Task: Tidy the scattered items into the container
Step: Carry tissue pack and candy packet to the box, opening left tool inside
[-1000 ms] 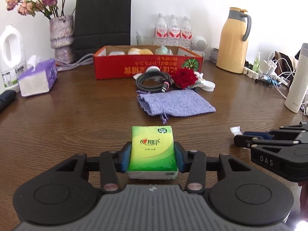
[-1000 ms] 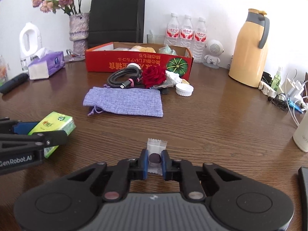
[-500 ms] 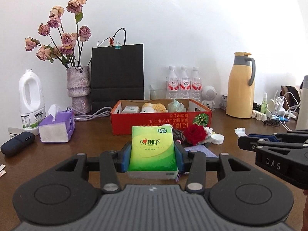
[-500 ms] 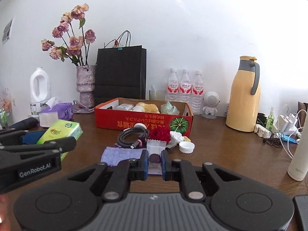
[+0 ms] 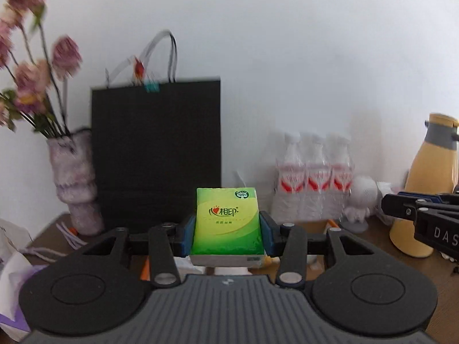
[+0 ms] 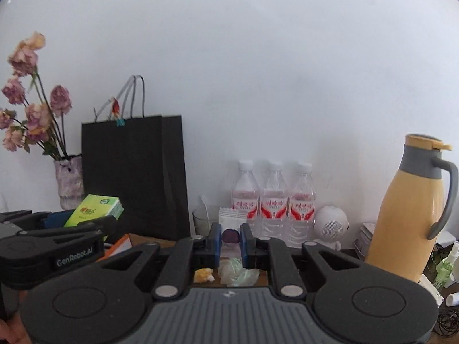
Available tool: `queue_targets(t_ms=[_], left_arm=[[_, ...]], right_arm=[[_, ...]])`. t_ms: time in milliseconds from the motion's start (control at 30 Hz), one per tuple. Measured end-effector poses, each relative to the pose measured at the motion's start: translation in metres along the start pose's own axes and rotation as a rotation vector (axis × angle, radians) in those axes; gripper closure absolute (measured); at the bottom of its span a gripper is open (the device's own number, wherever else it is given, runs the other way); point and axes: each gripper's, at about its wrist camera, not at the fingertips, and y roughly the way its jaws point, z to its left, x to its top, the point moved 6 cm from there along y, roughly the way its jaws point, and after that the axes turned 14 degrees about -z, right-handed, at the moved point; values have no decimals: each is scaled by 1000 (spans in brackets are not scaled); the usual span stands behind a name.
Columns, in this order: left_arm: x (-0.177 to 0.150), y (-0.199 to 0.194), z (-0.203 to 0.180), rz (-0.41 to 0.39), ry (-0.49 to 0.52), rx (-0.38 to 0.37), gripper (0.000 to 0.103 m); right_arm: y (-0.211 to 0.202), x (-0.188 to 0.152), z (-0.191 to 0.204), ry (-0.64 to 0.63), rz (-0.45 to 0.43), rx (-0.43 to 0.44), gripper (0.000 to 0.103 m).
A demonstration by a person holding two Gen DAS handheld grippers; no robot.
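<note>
Left cam: your left gripper (image 5: 228, 233) is clamping the green tissue pack (image 5: 228, 223) between its blue pads, holding it up in front of the black bag (image 5: 156, 154), with the bottles (image 5: 312, 177) off to the right. Right cam: your right gripper (image 6: 231, 243) is pinching a small candy packet (image 6: 231, 236) nearly shut, hovering over the box (image 6: 119, 246), whose orange edge is peeking out beside the left gripper.

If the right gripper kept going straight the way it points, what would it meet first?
Probably the three water bottles at the wall, straight ahead of the right gripper, which is shut on a small wrapped candy. Depth is unclear; the glass cup stands just left of that line.
</note>
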Motion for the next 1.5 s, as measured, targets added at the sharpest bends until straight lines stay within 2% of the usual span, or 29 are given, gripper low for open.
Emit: queue_targets(t_ms=[100, 200, 267, 400, 467, 500, 600, 667, 733, 800, 867, 1000, 1067, 1167, 1333, 1400, 1500], left_arm=[[-15, 50, -18, 194, -32, -109, 57], [-40, 93, -39, 301, 29, -100, 57], [-59, 119, -47, 367, 30, -88, 57], [-90, 153, -56, 468, 22, -80, 54], [-100, 161, -51, 488, -13, -62, 41], [-100, 162, -46, 481, -35, -61, 38], [-93, 160, -32, 467, -106, -78, 33], [-84, 157, -24, 465, -128, -84, 28], [-72, 151, -18, 446, -112, -76, 26], [-58, 146, -11, 396, -83, -51, 19], [-48, 142, -6, 356, -33, -13, 10], [-46, 136, 13, 397, 20, 60, 8], [-45, 130, 26, 419, 20, 96, 3], [-48, 121, 40, 471, 29, 135, 1], [-54, 102, 52, 533, 30, 154, 0], [-56, 89, 54, 513, 29, 169, 0], [-56, 70, 52, 429, 64, 195, 0]], right_arm=[[58, -6, -28, 119, 206, 7, 91], [106, -27, -36, 155, 394, 36, 91], [129, -46, -35, 137, 496, 47, 90], [157, -78, -32, 37, 589, -12, 90], [166, -88, -35, 40, 622, -16, 88], [169, -92, -37, 45, 638, -14, 88], [175, -94, -38, 47, 641, -15, 86], [177, -93, -40, 60, 637, -13, 77], [178, -93, -40, 81, 648, 1, 72], [177, -90, -37, 90, 656, 14, 68], [175, -85, -34, 106, 662, 22, 57], [168, -77, -26, 143, 695, 30, 46], [163, -73, -22, 122, 702, 15, 34], [155, -69, -19, 92, 705, -11, 33], [137, -60, -13, 108, 687, -23, 33], [127, -59, -3, 91, 656, -13, 32], [112, -61, 10, 67, 595, 5, 31]])
